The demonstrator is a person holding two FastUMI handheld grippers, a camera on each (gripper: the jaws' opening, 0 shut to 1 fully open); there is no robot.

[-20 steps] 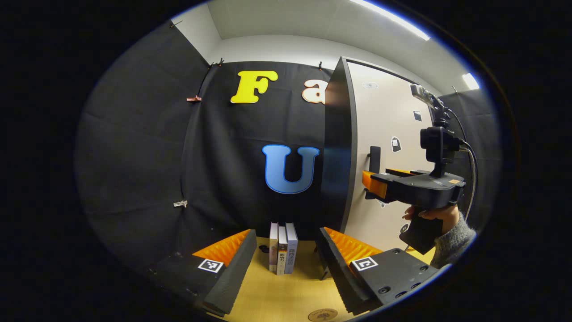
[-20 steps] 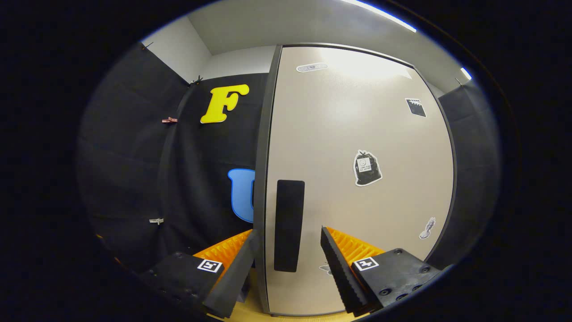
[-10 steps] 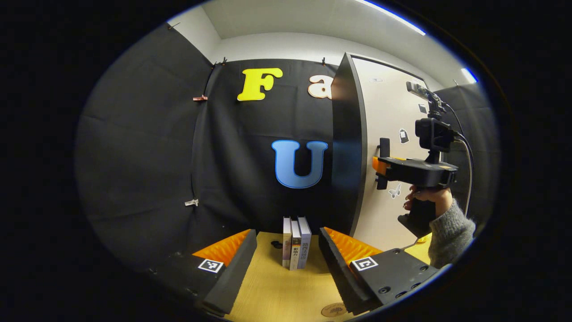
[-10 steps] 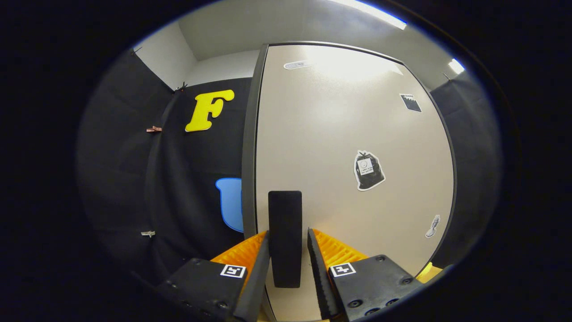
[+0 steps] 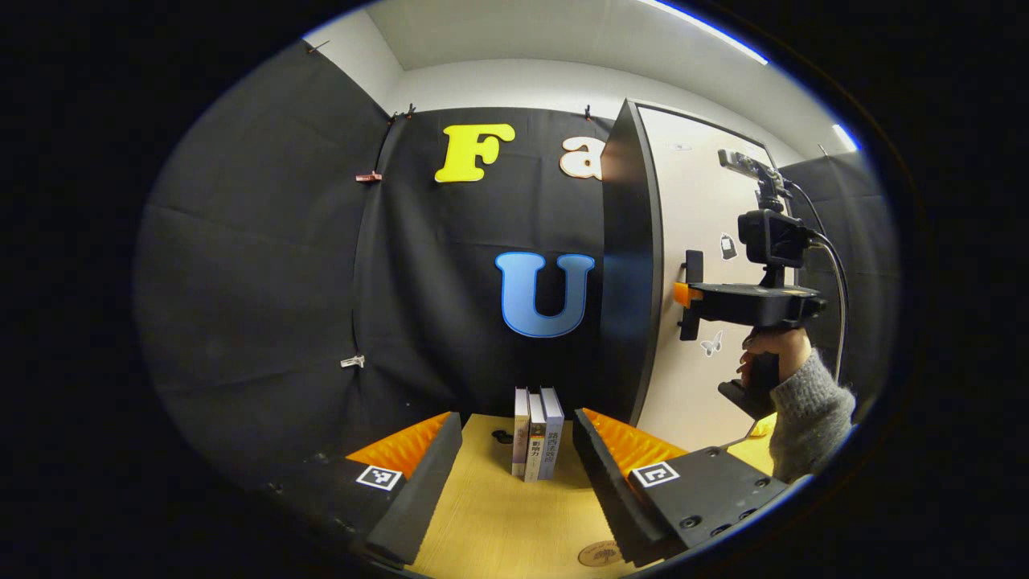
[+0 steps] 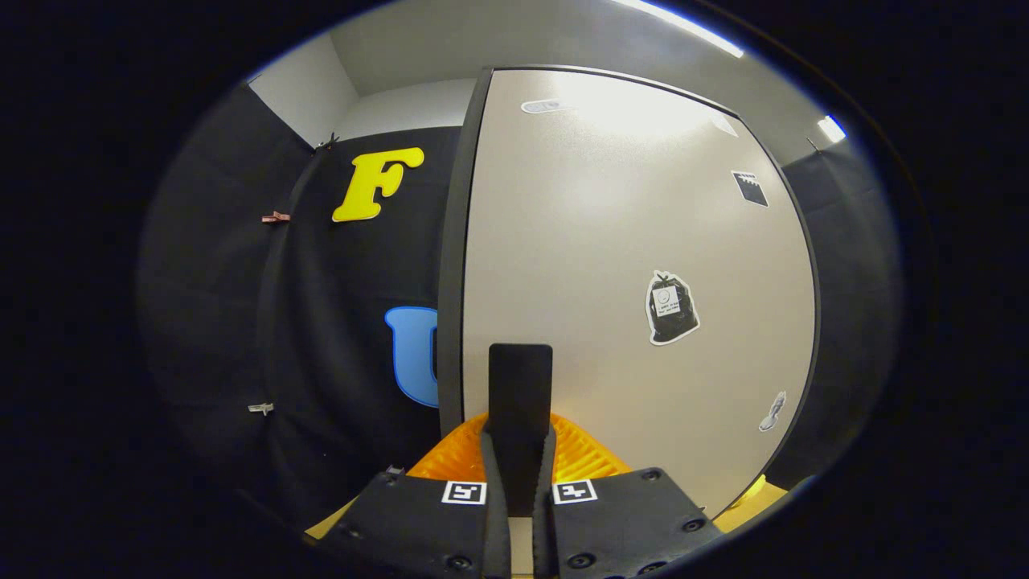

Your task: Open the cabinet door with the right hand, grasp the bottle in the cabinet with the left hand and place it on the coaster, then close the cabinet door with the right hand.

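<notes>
Black cloth walls [image 5: 265, 265] enclose a wooden table [image 5: 498, 523] under a white ceiling with strip lights [image 6: 683, 24].

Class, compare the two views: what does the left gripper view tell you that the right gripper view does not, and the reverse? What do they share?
Left gripper view: the open left hand-held gripper over a wooden table, three upright books, a round coaster, and a sleeved hand holding the right hand-held gripper side-on at the cabinet door.
Right gripper view: the door's pale face head-on, with that gripper's fingers pressed on both sides of the handle.
Shared: the cabinet door, its dark handle and the right hand-held gripper.
</notes>
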